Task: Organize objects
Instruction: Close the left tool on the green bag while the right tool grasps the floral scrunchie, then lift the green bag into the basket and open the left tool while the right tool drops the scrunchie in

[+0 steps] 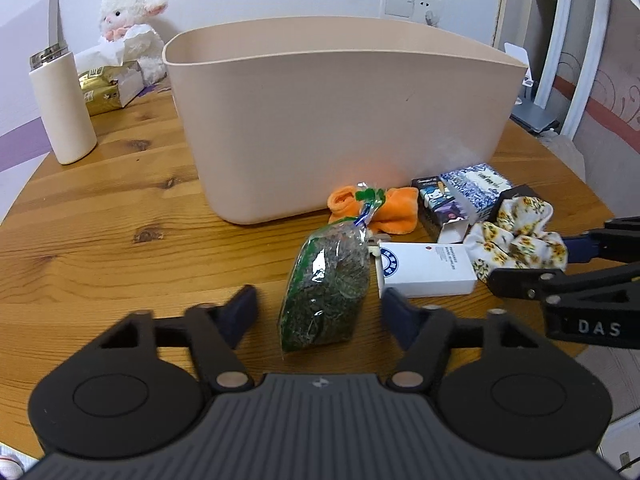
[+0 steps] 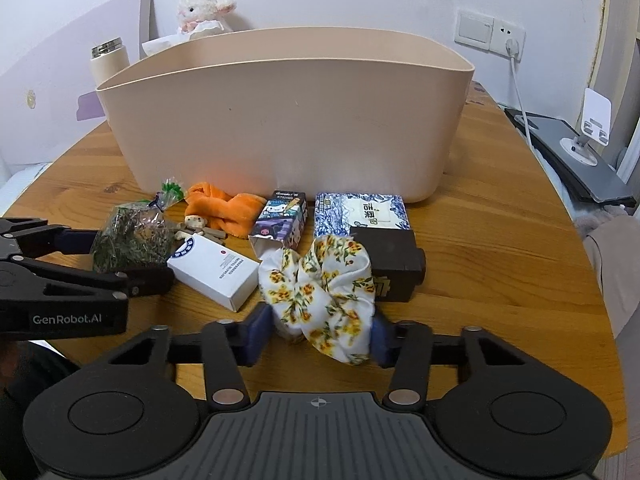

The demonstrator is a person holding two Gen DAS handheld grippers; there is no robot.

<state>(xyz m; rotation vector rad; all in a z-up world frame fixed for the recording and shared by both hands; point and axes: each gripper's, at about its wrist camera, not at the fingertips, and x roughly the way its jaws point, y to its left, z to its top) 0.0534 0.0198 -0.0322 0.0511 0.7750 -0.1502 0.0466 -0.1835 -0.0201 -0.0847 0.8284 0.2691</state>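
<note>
white box (image 2: 214,276) and dark box (image 2: 390,264) flank the scrunchie (image 2: 320,296) between right claw (image 2: 318,338) pads.

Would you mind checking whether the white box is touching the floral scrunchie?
Touching: in the right wrist view the floral scrunchie bulges against the white box at its right-hand corner, with no table showing between them.

It was a home, most likely a bedroom or a small living corner. Ahead of the tongs stood a round wooden table (image 1: 100,216), and beyond it, to the left, a plush lamb (image 1: 132,20) sat against a white wall with a tissue box (image 1: 108,88) and a cream flask (image 1: 64,108). To the right, a wall switch and socket (image 2: 490,34) showed, and patterned wallpaper (image 1: 612,96) ran farther right.
</note>
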